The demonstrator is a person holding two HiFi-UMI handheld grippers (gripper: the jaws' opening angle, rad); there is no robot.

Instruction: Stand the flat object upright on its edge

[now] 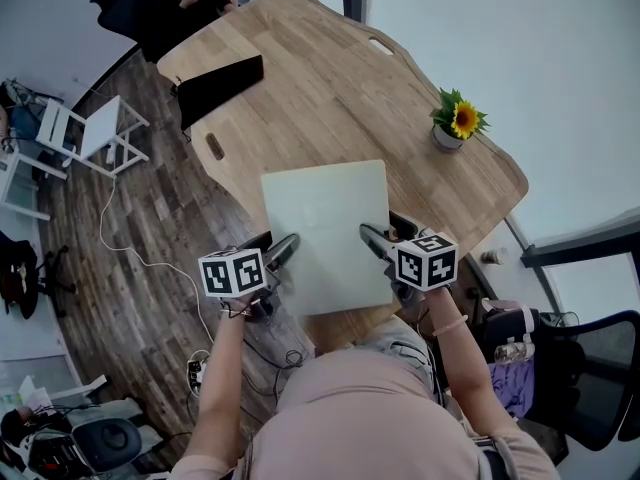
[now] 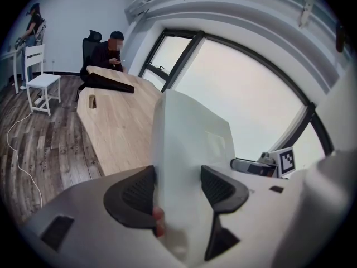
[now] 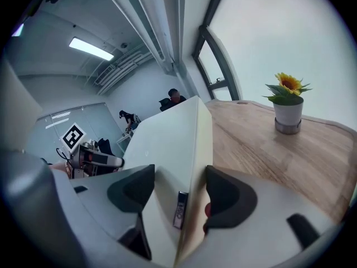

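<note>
Head view: flat laptop [image 1: 325, 233] at frame centre over the table [image 1: 330, 88], with the left gripper [image 1: 275, 258] and right gripper [image 1: 380, 243] at its lower corners.
Left gripper view: jaws clamped on its edge.
Right gripper view: likewise clamped.
Risk: shallow edge grips may let it pivot and slip.

Over the near end of the desk [image 1: 330, 98], the flat panel [image 1: 325, 230] has my left tool [image 1: 283, 251] at its left edge and my right tool [image 1: 377, 240] at its right. A flower pot [image 1: 449, 136] stands far right, a sloped case [image 1: 220, 86] far left.
</note>
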